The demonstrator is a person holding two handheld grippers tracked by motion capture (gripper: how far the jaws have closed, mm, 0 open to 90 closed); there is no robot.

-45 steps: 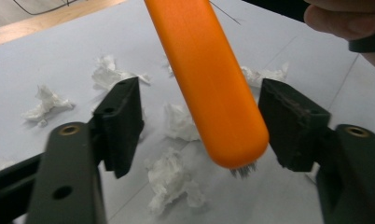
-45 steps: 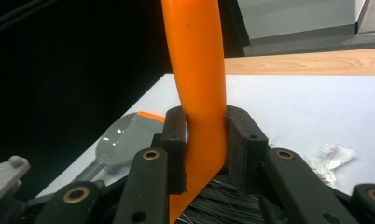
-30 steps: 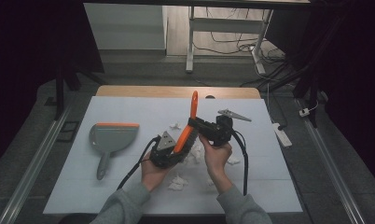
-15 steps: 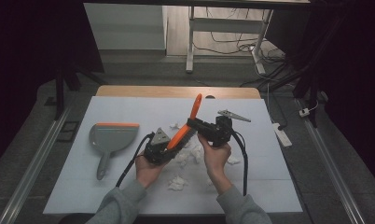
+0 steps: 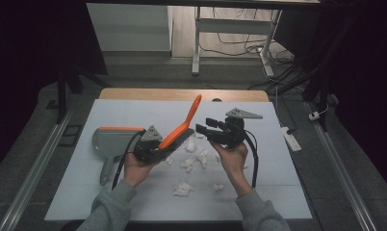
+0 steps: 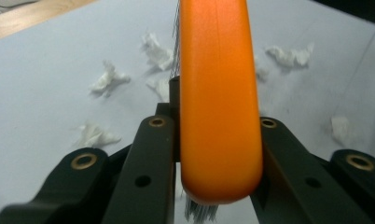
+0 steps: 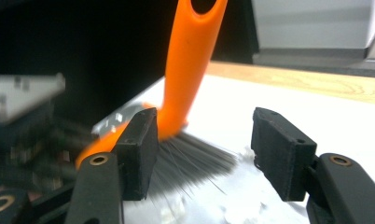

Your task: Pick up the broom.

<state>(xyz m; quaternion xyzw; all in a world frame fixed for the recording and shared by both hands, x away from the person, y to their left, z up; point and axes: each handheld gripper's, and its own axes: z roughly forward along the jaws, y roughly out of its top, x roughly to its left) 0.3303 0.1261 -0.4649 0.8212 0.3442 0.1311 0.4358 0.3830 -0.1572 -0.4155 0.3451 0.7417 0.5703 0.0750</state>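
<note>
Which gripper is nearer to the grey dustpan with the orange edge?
Left. The left gripper, shut on the orange brush, sits just right of the dustpan. The right gripper, whose jaws have just been opening with nothing pressed between them, is farther right, beyond the brush.

The brush [image 6: 220, 98] clamped in my left gripper [image 5: 150, 147] has a smooth orange plastic back with a soft satin sheen, and fine dark bristles [image 7: 190, 163] that look stiff and synthetic. My jaws are matt black plastic with small brass-coloured rivets. The scraps [image 5: 183, 188] on the table look like crumpled white tissue paper, rough and fluffy. The table cover [image 5: 85, 192] is a matt, pale sheet, with bare wood [image 5: 182, 94] at the far edge. The dustpan [image 5: 107, 139] looks like dull grey plastic with an orange rim.
</note>
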